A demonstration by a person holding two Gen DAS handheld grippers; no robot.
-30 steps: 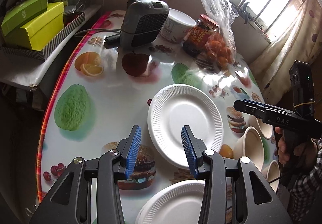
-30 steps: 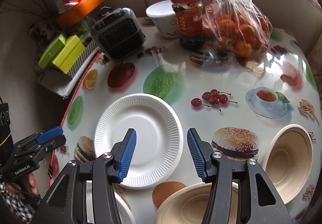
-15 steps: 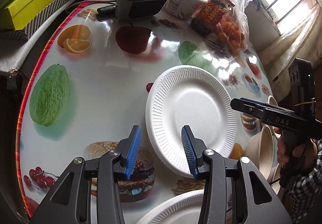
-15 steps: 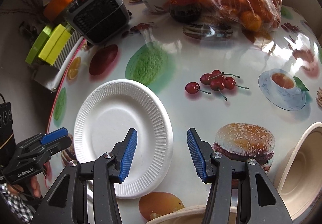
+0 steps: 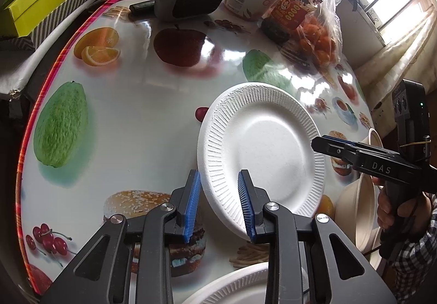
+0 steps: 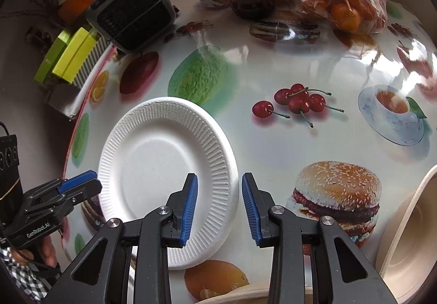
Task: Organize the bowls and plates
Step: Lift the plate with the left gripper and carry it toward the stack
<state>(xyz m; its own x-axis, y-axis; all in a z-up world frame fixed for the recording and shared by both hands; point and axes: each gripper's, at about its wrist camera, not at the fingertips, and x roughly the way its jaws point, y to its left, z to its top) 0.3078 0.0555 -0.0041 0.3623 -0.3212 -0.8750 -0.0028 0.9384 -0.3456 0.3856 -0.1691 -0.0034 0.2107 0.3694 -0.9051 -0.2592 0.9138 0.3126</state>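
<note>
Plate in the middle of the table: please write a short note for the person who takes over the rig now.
Left tongs: closing, left rim of the plate between the jaws, not yet pinched.
Right tongs: closing over the same plate's right rim, not yet pinched.
Things: second plate nearest the person; bowls at the right of the table.
Done: both tongs placed on the plate; plates not yet stacked.
Left: probably grip, lift, set it on the second plate, then gather the bowls.
</note>
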